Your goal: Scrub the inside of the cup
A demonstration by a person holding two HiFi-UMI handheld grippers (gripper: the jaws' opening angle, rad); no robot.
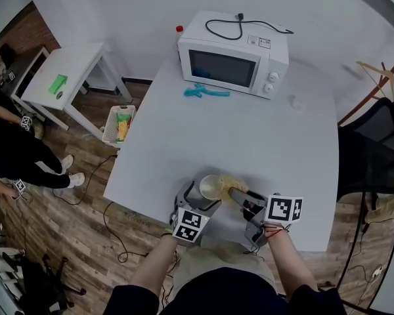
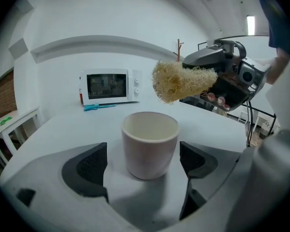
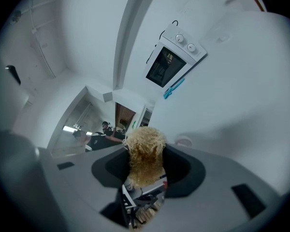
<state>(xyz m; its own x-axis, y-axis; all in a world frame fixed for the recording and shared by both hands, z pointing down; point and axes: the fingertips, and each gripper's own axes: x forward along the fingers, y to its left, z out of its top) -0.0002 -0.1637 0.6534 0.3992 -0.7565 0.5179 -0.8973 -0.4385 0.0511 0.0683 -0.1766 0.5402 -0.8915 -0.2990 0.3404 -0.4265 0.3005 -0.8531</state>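
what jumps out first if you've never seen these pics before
A straw-coloured loofah scrubber, clamped in the right gripper, hangs close above a pale cup. The cup stands near the near edge of the white table, between the open jaws of the left gripper. At the table's far end sits a white microwave with a black cable on top and a teal tool lying in front.

White cup [image 2: 150, 144] stands upright, empty; tan loofah scrubber [image 2: 179, 81] just above rim.
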